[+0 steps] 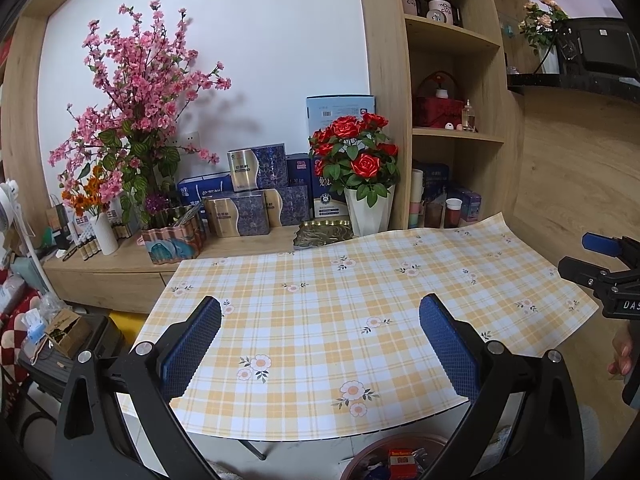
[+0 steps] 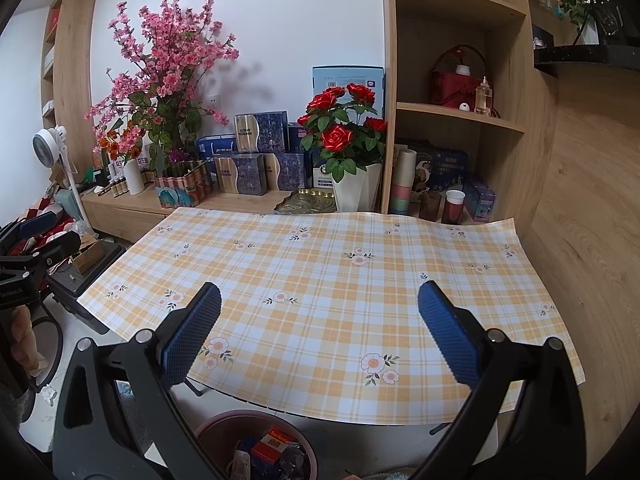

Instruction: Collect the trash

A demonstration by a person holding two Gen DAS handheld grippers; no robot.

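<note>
A table under a yellow checked cloth (image 2: 328,280) fills the middle of both views, with flower pots and boxes on the wooden shelf behind. The left gripper (image 1: 320,344) and right gripper (image 2: 320,340) hang over it, fingers spread wide, holding nothing. The trash bin (image 2: 224,428), red packet (image 2: 272,446) inside, sits at lower centre, below the fingers.

A white wall (image 2: 280,12) is framed by wooden shelving (image 2: 452,8). A low wooden counter (image 2: 132,204) is set below. Pale tiled floor (image 2: 104,360) is visible.
</note>
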